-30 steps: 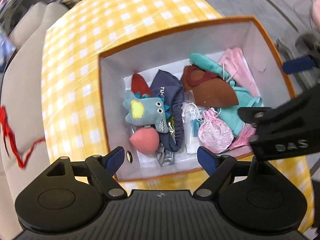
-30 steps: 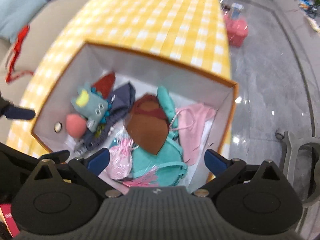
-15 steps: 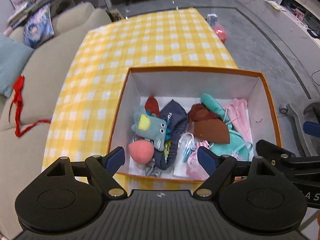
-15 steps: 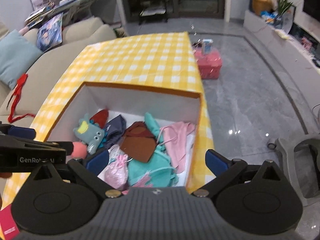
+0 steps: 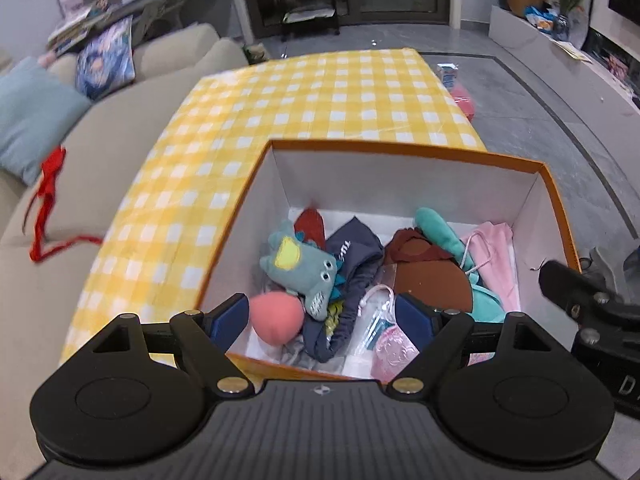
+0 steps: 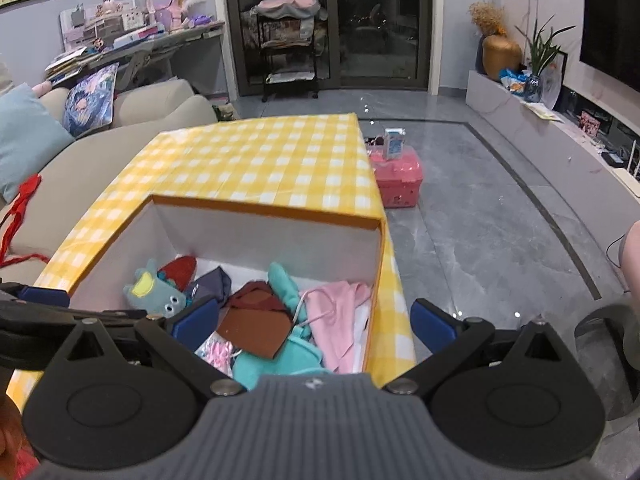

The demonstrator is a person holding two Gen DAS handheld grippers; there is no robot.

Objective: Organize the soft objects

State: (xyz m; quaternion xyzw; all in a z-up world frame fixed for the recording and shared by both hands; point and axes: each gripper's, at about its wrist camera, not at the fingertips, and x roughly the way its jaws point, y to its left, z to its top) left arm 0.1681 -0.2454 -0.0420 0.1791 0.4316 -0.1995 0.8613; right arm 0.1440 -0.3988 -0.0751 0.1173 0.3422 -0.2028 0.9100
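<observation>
From the left wrist view, the left gripper (image 5: pixel 322 316) hangs released, its blue-padded fingers spread wide and empty above the near edge of an orange-rimmed box (image 5: pixel 404 148). The box stands on a bench (image 5: pixel 304 92) covered in a yellow-and-white checked cloth. Inside lie the soft things — a teal plush monster (image 5: pixel 300 266) with a yellow patch, resting partly on a navy cloth (image 5: pixel 352 256); a pink ball (image 5: pixel 276 320) touching the plush from below; a brown piece (image 5: pixel 430 276) in the middle; a teal garment (image 5: pixel 438 230) beside it; and a pink cloth (image 5: pixel 496 252) against the right wall. A small pink lace pouch (image 5: pixel 394 346) sits near the front wall. A beige sofa (image 5: pixel 120 120) runs along the bench's left side, a red ribbon (image 5: pixel 46 200) draped on it.

From the right wrist view, the right gripper (image 6: pixel 314 320) is likewise released and holds nothing, its fingers wide apart above the box's near right corner. The plush monster (image 6: pixel 154 290), brown piece (image 6: pixel 258 324) and pink cloth (image 6: pixel 340 316) all lie within the box (image 6: pixel 264 212). On the floor just past the bench's far right corner stands a pink basket (image 6: pixel 396 176).
</observation>
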